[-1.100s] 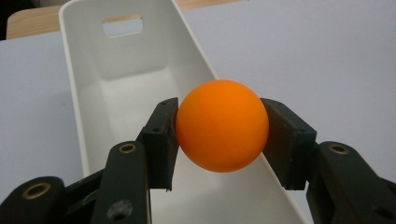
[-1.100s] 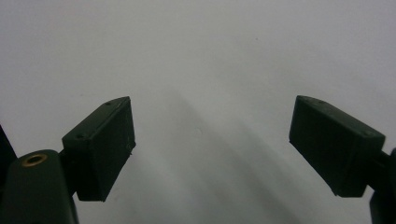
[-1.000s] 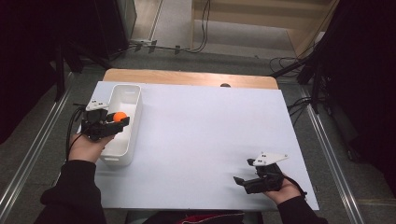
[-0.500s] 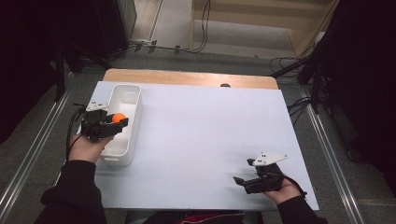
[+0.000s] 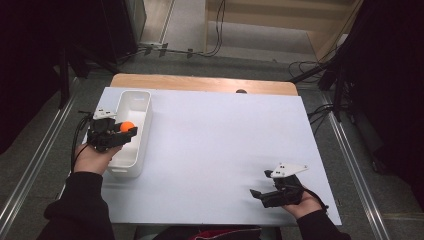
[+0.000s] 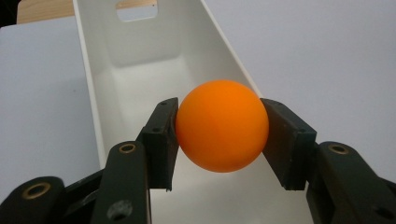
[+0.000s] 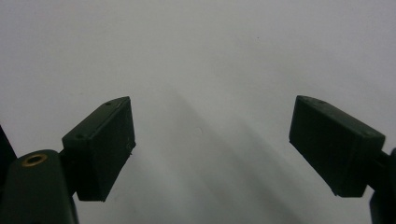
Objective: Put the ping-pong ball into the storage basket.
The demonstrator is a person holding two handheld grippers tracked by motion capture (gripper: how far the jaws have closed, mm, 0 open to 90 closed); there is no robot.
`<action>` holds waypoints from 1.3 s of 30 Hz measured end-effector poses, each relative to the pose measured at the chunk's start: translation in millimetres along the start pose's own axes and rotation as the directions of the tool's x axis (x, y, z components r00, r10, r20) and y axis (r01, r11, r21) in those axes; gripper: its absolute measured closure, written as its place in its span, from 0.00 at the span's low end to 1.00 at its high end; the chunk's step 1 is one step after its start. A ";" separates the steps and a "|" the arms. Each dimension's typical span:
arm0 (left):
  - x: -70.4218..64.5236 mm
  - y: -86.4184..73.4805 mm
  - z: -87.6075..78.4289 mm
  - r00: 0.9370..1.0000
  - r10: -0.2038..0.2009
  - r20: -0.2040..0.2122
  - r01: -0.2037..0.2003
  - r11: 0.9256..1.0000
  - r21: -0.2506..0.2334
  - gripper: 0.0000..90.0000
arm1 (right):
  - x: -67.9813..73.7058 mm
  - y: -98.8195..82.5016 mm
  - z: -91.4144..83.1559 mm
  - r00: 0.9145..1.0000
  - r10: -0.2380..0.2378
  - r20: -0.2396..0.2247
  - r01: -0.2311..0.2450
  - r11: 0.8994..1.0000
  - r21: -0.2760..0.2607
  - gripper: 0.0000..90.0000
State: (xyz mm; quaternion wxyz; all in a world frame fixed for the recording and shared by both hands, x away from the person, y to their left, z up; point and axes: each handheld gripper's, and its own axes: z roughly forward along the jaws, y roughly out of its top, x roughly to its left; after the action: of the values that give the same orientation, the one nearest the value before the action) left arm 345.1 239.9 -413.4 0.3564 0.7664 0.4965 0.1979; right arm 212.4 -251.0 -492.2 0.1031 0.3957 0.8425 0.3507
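Left hand-held gripper (image 6: 219, 135) clamps orange ball (image 6: 222, 125) | bin (image 6: 140, 70) floor partly hidden | right hand-held gripper (image 7: 212, 149) wide, empty

my left gripper (image 5: 131, 131) sits at the left side in the high view, its forearm coming up from the bottom edge, both pads pressing on what they hold. my right gripper (image 7: 212, 144) rests low at the near right, jaws spread wide, nothing between them, pointing left.
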 end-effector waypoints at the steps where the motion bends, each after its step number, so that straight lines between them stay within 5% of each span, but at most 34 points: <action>1: 0.0 0.0 0.0 1.000 0.000 -0.001 0.000 1.000 0.000 0.55 | 0.0 0.0 0.0 1.000 0.000 0.000 0.000 1.000 0.000 0.14; 10: 0.4 0.0 -0.3 1.000 0.001 -0.010 -0.001 1.000 -0.003 0.55 | 0.2 0.0 -0.2 1.000 0.005 0.000 -0.005 1.000 -0.001 0.14; 20: -0.3 1.6 -3.8 0.999 0.013 -0.029 -0.013 1.000 -0.018 0.43 | -0.2 -0.1 -0.6 1.000 -0.001 0.000 0.001 1.000 -0.003 0.14; 23: 0.0 3.5 -4.9 0.999 0.001 -0.039 -0.002 1.000 -0.020 0.36 | 0.2 -0.1 -0.3 1.000 0.000 0.002 0.000 1.000 -0.005 0.14; 26: 0.5 6.6 -6.1 0.997 -0.023 -0.069 0.022 1.000 -0.013 0.12 | 0.4 -0.1 -0.4 1.000 0.004 0.003 -0.004 1.000 -0.003 0.14; 28: 0.0 6.6 -7.0 0.997 -0.025 -0.075 0.024 1.000 -0.009 0.10 | 0.3 0.0 -0.6 1.000 0.002 0.002 -0.002 1.000 0.000 0.14; 39: -2.6 6.4 -4.6 1.000 -0.017 -0.020 0.017 1.000 -0.002 0.09 | -0.2 -0.4 -0.7 1.000 -0.003 0.002 0.003 1.000 -0.004 0.14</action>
State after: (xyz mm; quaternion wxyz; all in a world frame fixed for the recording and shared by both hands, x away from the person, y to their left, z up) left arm 344.9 237.6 -405.4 0.3538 0.7599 0.5061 0.2030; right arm 212.0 -251.6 -492.0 0.1055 0.3945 0.8424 0.3517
